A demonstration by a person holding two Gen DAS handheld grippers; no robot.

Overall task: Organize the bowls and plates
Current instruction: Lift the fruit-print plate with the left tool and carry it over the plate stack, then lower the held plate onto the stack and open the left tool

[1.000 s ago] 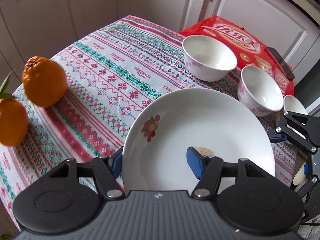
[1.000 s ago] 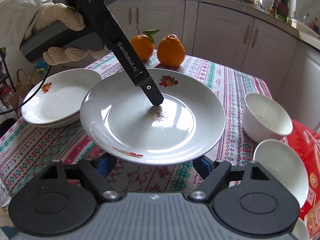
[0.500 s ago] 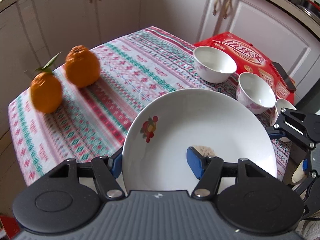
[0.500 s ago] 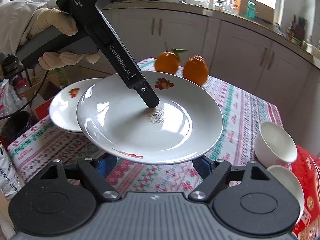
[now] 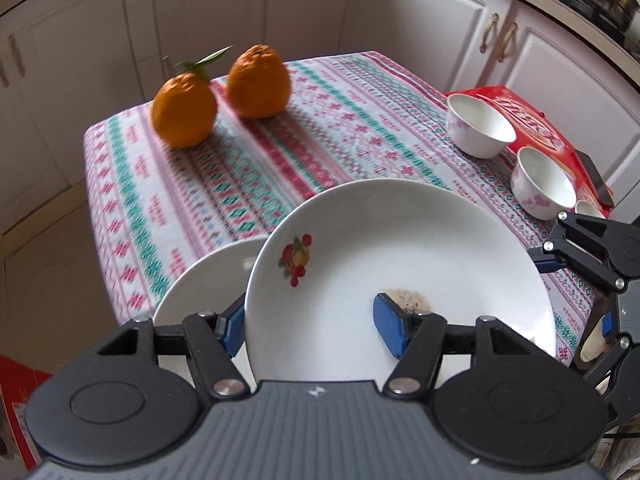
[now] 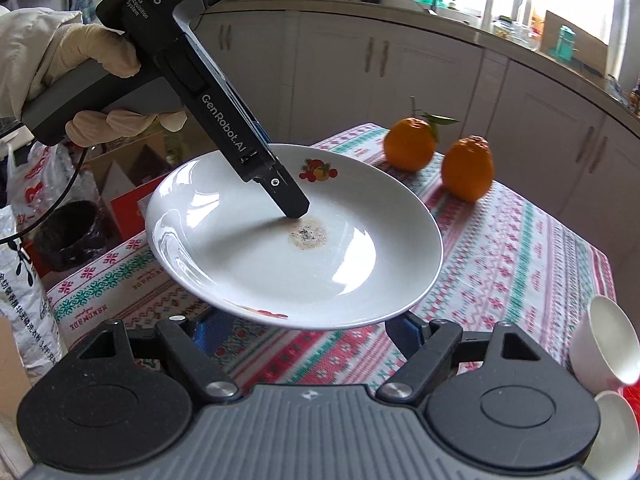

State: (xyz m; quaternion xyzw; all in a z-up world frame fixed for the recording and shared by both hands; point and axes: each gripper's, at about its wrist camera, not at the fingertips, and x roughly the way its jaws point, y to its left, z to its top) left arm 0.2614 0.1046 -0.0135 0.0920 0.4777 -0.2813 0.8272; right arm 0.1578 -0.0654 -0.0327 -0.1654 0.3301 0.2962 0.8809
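Above the striped tablecloth [image 5: 248, 168], the left gripper [image 5: 310, 326] is pinching the rim of a white plate [image 5: 400, 264] with a fruit picture and holding it up in the air. A brown stain [image 6: 308, 233] is sitting in its middle. The right gripper [image 6: 304, 326] is waiting under the plate's edge with its fingers wide apart. Another plate [image 5: 208, 280] is lying below. Two oranges [image 5: 224, 96] and small bowls [image 5: 480, 126] are resting on the table.
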